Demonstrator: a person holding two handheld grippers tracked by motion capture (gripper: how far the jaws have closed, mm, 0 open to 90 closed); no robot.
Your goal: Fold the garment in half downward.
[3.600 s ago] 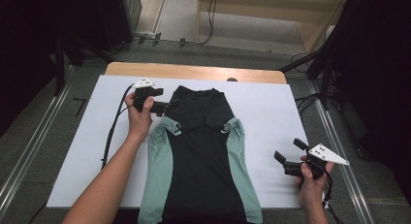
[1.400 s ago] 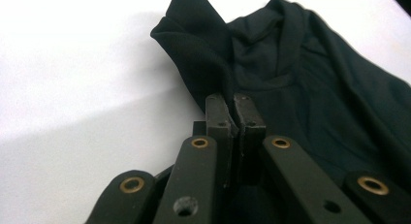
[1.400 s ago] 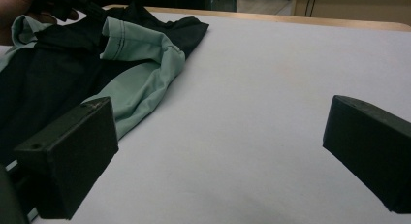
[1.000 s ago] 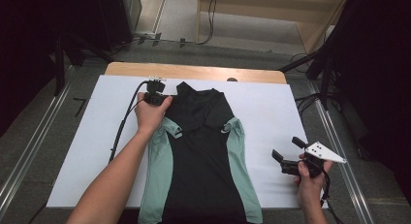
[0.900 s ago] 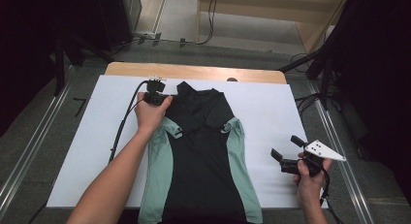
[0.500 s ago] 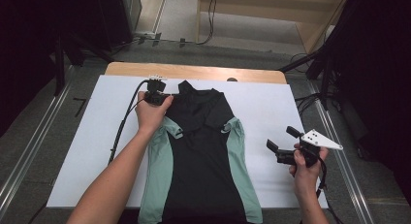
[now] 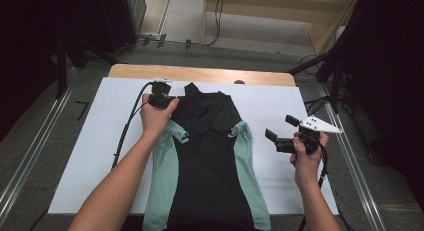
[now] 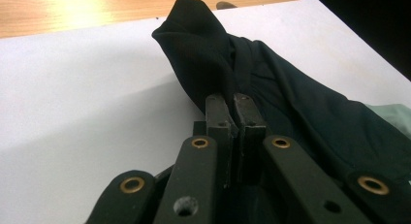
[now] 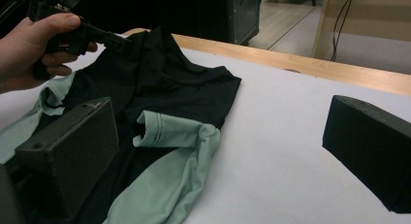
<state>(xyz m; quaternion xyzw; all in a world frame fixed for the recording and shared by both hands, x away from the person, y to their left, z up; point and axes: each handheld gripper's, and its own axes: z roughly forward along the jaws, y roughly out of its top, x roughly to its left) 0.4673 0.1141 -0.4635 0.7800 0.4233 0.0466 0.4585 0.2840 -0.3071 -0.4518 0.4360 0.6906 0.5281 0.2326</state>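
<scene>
The left gripper [image 7: 172, 99] has its jaws squeezed tight on the collar of the black shirt with soft green sleeves [image 7: 207, 156] — it lies flat on the white table sheet [image 7: 90, 141]. The right gripper [image 7: 276, 131] hangs beside the right sleeve, jaws wide apart — holding nothing.

Shirt [image 7: 207, 156] — black, mint-green sides

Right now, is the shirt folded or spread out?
Mostly spread: the shirt lies flat, sleeves tucked inward, left gripper pinching its collar corner.
</scene>
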